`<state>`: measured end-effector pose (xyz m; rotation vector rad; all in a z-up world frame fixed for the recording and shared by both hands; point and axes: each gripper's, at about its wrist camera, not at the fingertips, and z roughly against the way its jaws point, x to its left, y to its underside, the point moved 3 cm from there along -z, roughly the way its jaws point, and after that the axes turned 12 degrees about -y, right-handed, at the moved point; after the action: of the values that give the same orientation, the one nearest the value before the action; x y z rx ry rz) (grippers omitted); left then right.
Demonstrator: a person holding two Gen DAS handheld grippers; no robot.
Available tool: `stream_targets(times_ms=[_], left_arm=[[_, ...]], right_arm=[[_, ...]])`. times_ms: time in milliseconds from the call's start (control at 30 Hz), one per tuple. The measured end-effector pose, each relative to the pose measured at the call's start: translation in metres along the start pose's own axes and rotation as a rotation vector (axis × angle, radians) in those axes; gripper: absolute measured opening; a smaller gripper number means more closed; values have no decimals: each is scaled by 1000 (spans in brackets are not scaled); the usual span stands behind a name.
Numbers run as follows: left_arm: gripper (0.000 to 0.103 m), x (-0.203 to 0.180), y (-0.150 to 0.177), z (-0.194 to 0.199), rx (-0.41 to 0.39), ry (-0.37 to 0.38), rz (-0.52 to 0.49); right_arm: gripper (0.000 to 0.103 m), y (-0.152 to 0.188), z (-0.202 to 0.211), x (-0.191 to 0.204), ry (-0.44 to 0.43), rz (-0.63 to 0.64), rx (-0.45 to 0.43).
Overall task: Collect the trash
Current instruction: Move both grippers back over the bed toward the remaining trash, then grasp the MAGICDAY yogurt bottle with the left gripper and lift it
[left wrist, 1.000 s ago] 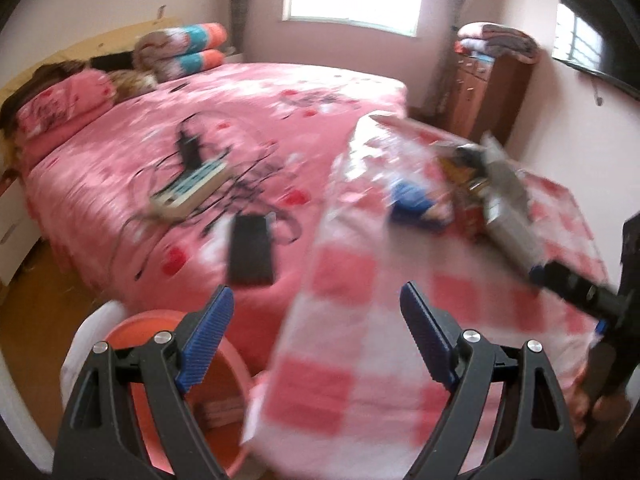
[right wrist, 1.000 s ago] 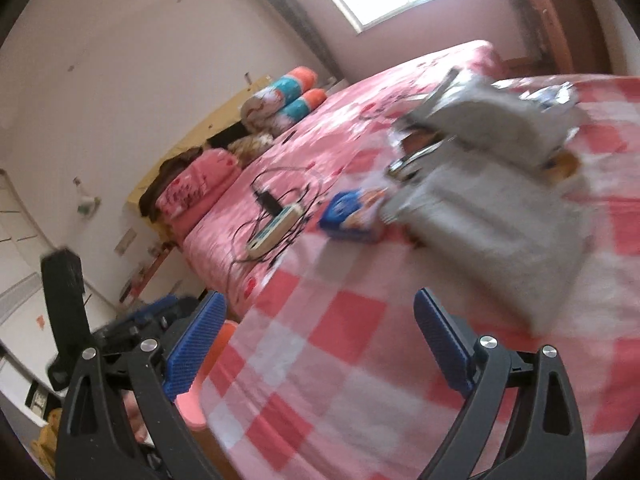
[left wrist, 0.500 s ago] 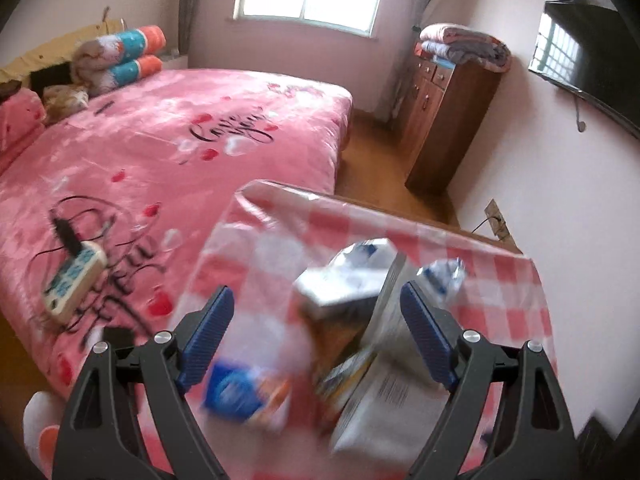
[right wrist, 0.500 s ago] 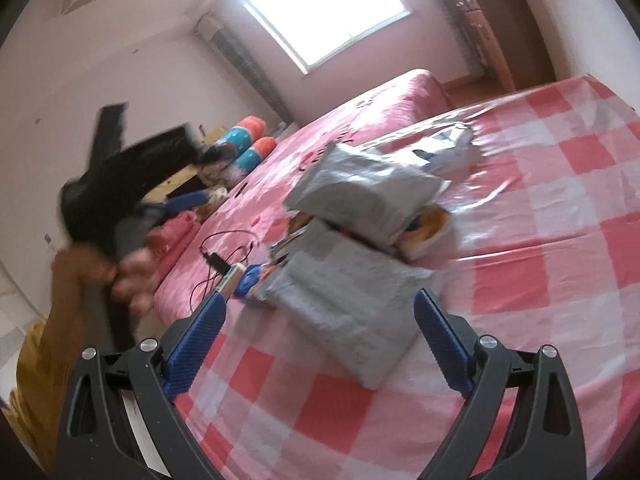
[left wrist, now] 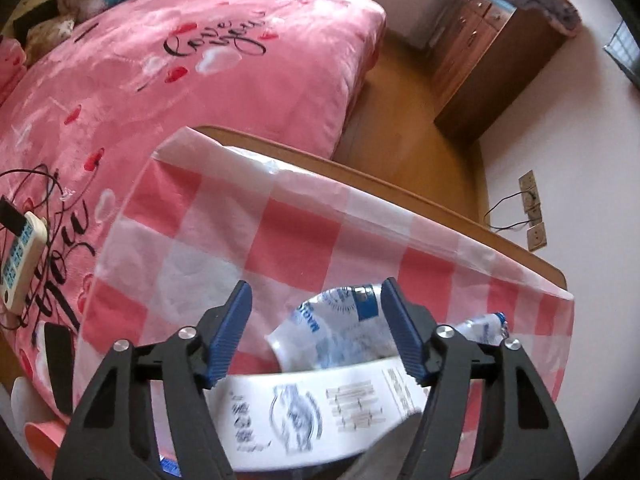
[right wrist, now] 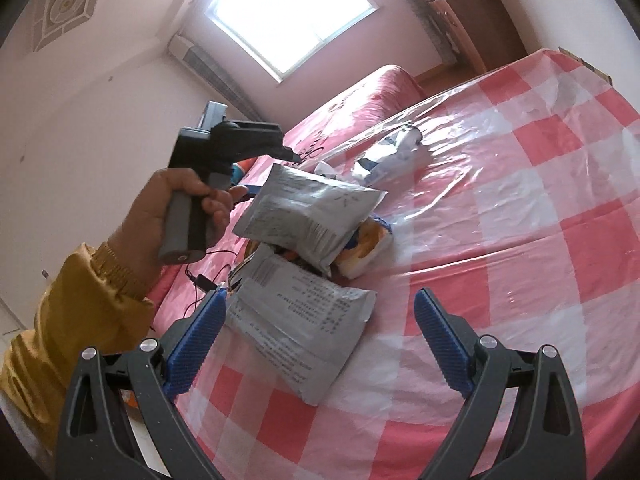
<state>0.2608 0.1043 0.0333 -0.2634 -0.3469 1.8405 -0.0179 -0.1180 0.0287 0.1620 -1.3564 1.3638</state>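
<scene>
My left gripper [left wrist: 316, 330] points steeply down over the heap of trash on the checked tablecloth [left wrist: 304, 236]. Its jaws are closing. Between them sits the upper grey mailer [left wrist: 320, 412], its printed face just below and ahead of the pads, with a crumpled clear-and-blue plastic wrapper [left wrist: 340, 328] showing past it. The right-hand pad looks close to the wrapper's edge; I cannot tell whether either pad presses yet, as the mailer is blurred.

From my right gripper [right wrist: 316, 344], the same mailer [right wrist: 308, 212] lies ahead and a little left, tilted, propped on an orange snack packet [right wrist: 364, 248]. Its long axis runs across my left gripper's closing line as far as I can judge, so the jaws would take it over its narrow side or a corner.

A second grey mailer [right wrist: 300, 328] lies flat directly before my right gripper, its near corner reaching between the jaws, long axis running away and to the left. My right jaws stand wide apart with nothing gripped.

The crumpled wrapper [right wrist: 388, 156] sits farther off, beyond both mailers.

Judgement: left hand [right wrist: 176, 216] is nearer the top mailer, right hand nearer the lower one. The left grip comes first; the tilt and slick film may let the mailer slide out.
</scene>
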Motion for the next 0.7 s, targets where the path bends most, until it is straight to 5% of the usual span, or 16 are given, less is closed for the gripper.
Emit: stream_targets(times_ms=[133, 333, 700], left_arm=[[65, -7, -3, -14, 23, -11, -16], [50, -10, 6, -28, 77, -14, -47], [49, -43, 68, -2, 32, 51, -260]], right_arm=[[94, -2, 3, -5, 0, -16, -6], [94, -4, 12, -7, 8, -19, -15], [94, -14, 37, -9, 61, -6, -81]])
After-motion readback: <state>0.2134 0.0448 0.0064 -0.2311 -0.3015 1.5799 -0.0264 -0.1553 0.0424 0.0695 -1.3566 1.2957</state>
